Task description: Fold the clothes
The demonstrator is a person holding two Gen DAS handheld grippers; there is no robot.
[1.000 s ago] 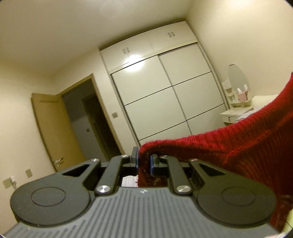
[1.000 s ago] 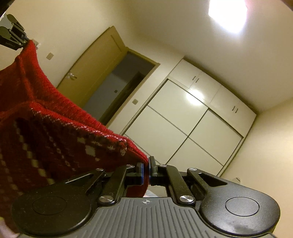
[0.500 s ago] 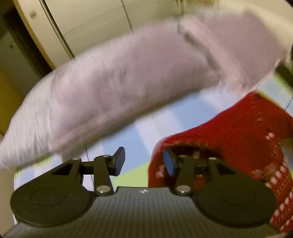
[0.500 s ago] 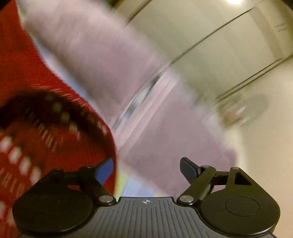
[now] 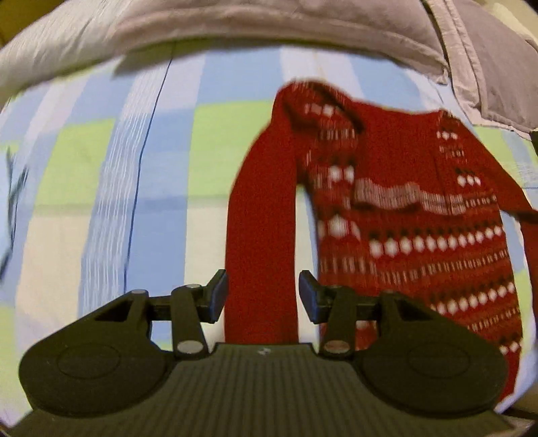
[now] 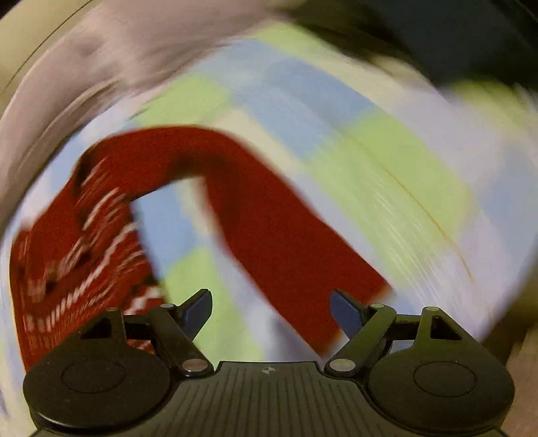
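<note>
A red knitted sweater (image 5: 413, 215) with white patterned bands lies spread on the checked bedsheet (image 5: 215, 141). Its plain red left sleeve (image 5: 262, 235) runs down toward my left gripper (image 5: 262, 295), which is open and empty above the sleeve. In the blurred right wrist view the sweater body (image 6: 74, 242) lies at the left and its other plain sleeve (image 6: 279, 228) bends toward my right gripper (image 6: 270, 311), which is open and empty.
A grey quilt (image 5: 235, 23) is bunched along the far side of the bed, also in the right wrist view (image 6: 101, 57). The blue, green and white sheet (image 6: 386, 158) stretches to the right. A dark shape (image 6: 454, 37) sits at the top right.
Both grippers let go of the sweater, which dropped flat onto the bed. Both cameras tilted down from the wardrobe and door to the bed. The jaws went from shut to open.
</note>
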